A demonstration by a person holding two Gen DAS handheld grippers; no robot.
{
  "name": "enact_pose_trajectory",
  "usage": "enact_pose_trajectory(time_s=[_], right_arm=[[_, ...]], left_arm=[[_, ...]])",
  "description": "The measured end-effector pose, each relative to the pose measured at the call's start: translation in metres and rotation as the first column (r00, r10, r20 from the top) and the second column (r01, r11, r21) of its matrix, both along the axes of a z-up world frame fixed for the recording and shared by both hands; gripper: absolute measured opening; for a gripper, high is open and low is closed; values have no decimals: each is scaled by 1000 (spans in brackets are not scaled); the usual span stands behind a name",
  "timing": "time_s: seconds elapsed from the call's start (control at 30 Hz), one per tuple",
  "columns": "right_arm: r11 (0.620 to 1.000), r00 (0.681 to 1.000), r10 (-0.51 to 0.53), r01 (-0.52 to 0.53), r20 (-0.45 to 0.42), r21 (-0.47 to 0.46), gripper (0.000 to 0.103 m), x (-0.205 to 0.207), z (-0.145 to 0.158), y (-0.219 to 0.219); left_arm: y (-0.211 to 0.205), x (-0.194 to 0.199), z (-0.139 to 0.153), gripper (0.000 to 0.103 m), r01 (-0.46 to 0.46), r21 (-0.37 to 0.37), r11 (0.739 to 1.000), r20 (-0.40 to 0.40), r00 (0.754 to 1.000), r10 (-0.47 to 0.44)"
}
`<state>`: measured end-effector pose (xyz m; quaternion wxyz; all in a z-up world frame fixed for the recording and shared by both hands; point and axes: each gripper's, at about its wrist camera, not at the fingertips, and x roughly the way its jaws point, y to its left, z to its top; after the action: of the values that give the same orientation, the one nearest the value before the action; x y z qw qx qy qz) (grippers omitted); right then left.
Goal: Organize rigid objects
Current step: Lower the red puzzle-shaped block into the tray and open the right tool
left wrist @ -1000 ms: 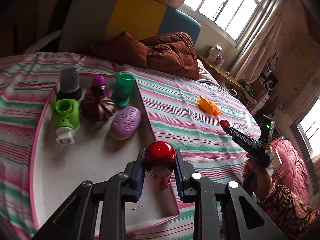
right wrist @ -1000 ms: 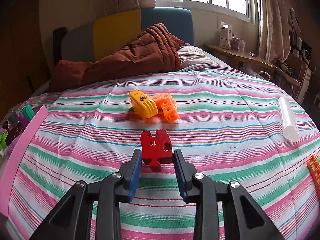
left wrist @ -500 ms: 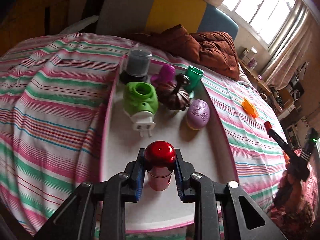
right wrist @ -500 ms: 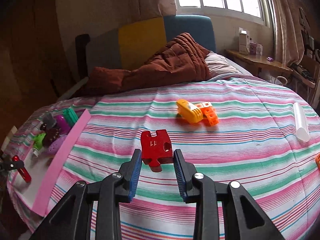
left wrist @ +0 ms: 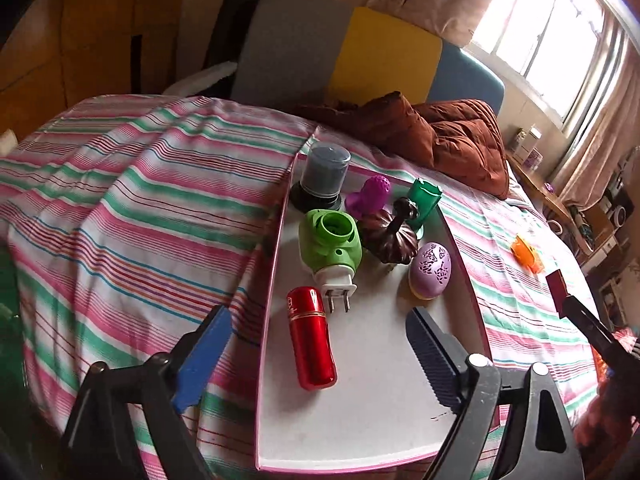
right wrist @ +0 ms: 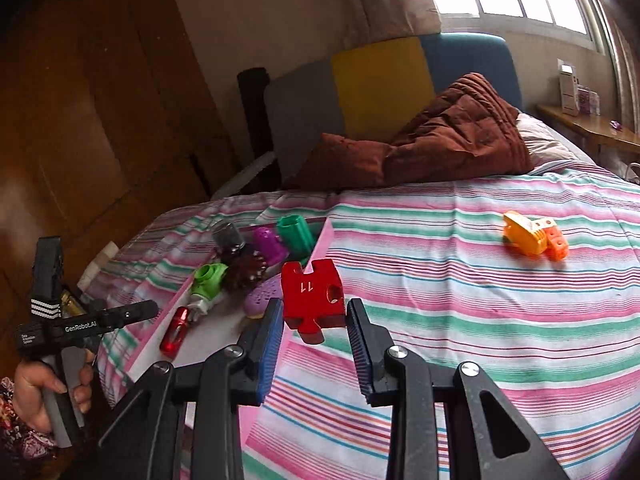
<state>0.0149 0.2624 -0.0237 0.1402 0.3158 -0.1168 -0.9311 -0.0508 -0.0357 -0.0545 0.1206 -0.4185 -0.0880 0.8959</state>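
The left gripper (left wrist: pixel 316 356) is opening, its jaws spread wide of the red bottle (left wrist: pixel 311 336) it clamped a moment ago; the bottle now lies on its side in the tray (left wrist: pixel 360 432), just beside the green plug-in (left wrist: pixel 330 244), so that item looks delivered. The right gripper (right wrist: pixel 314 336) pinches the red puzzle piece (right wrist: pixel 312 300) and has swung from the bed's middle toward the tray. Only the right view shows the person's hand (right wrist: pixel 36 388) and the orange toy (right wrist: pixel 534 236) clearly.
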Motion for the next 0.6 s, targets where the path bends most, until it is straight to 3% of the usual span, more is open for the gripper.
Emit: enact_pose_trajectory(time_s=[0.4, 0.6], right_arm=[[991, 988, 133, -135, 76, 20, 32, 3, -14, -48], [983, 977, 174, -180, 121, 38, 32, -4, -20, -71]], left_arm=[[13, 32, 5, 99, 0, -79, 997, -91, 996, -8], [10, 41, 12, 102, -50, -96, 994, -136, 990, 36]])
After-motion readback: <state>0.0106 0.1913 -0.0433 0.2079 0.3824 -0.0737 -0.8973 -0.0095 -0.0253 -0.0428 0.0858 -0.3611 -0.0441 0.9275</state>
